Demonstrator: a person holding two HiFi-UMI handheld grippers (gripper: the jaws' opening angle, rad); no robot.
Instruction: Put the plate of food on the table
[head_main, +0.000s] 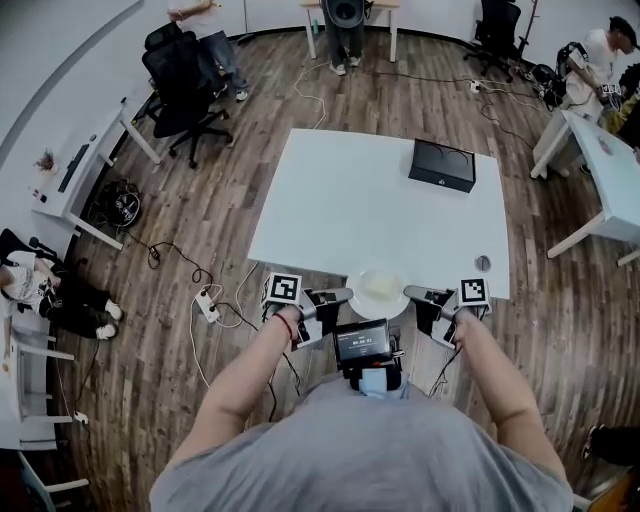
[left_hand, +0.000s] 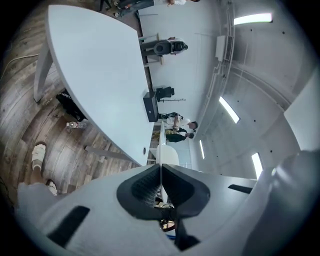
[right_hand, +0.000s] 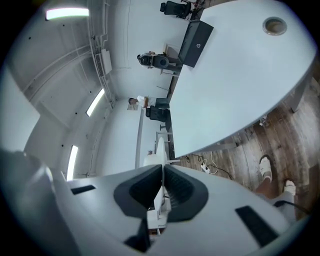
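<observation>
A white plate (head_main: 378, 290) with pale food on it hangs at the near edge of the white table (head_main: 330, 190), half over the edge. My left gripper (head_main: 343, 296) is shut on its left rim and my right gripper (head_main: 412, 292) on its right rim. The left gripper view has the plate (left_hand: 168, 153) edge-on, pinched between the dark pads of the left gripper (left_hand: 161, 172). Seen from the right gripper view, the plate (right_hand: 159, 149) is also edge-on, clamped in the right gripper (right_hand: 163, 175). I cannot tell whether the plate touches the table.
A black box (head_main: 441, 165) lies at the table's far right, and a round grommet (head_main: 483, 264) sits near the front right corner. Cables and a power strip (head_main: 208, 305) lie on the wood floor to the left. Office chairs (head_main: 185, 85), other desks and people surround the table.
</observation>
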